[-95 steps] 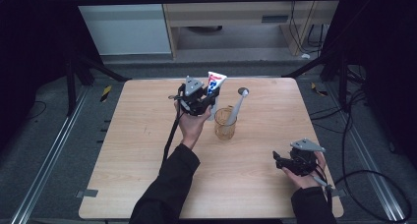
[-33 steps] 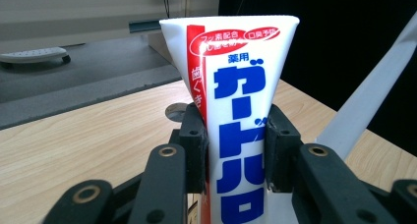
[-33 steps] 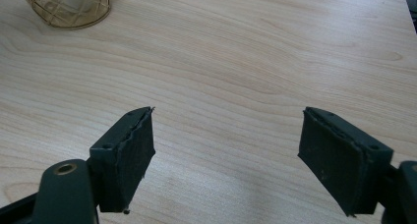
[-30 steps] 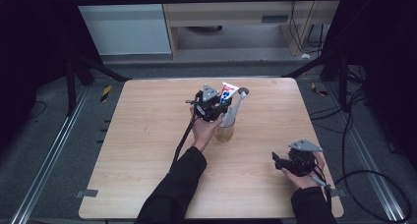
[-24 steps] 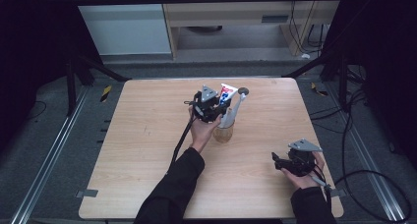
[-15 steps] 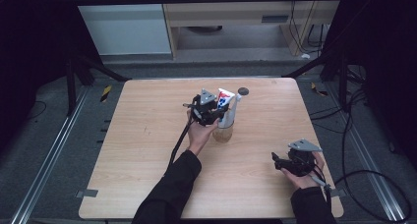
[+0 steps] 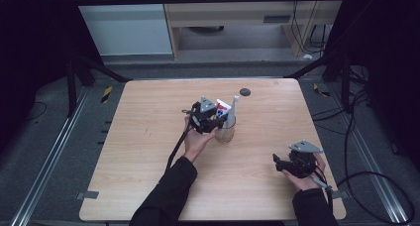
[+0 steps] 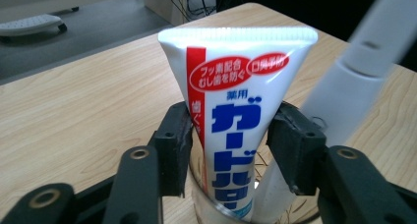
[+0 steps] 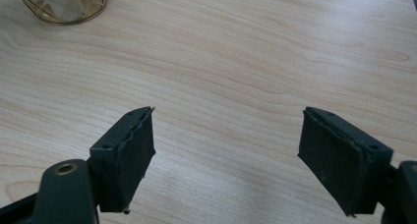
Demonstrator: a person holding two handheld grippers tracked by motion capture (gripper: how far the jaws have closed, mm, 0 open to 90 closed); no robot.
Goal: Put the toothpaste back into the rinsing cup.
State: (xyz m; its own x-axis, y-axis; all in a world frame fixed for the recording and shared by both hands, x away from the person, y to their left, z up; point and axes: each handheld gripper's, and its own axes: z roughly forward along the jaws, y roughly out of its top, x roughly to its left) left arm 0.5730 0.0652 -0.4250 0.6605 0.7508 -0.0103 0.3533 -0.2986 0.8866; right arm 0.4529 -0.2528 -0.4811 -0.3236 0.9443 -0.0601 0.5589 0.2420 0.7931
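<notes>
White plastic toothpaste tube (image 8: pixel 236 126) with red and blue print stands nearly upright, its long axis vertical, cap end down in the clear glass cup (image 7: pixel 226 132) beside a white toothbrush (image 8: pixel 344 86). It sits between the jaws of the left gripper (image 8: pixel 231 145), which have just been opening; the pads look barely clear of its sides. That hand is nearer. The right gripper (image 9: pixel 226 155) hangs open over pale wooden desk (image 7: pixel 148 112), well apart. Dark floor and cables surround it.

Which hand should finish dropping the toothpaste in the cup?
Probably the left. The left gripper already straddles the toothpaste tube standing in the cup, its jaws just opening. The right gripper rests far away, open over bare table.
</notes>
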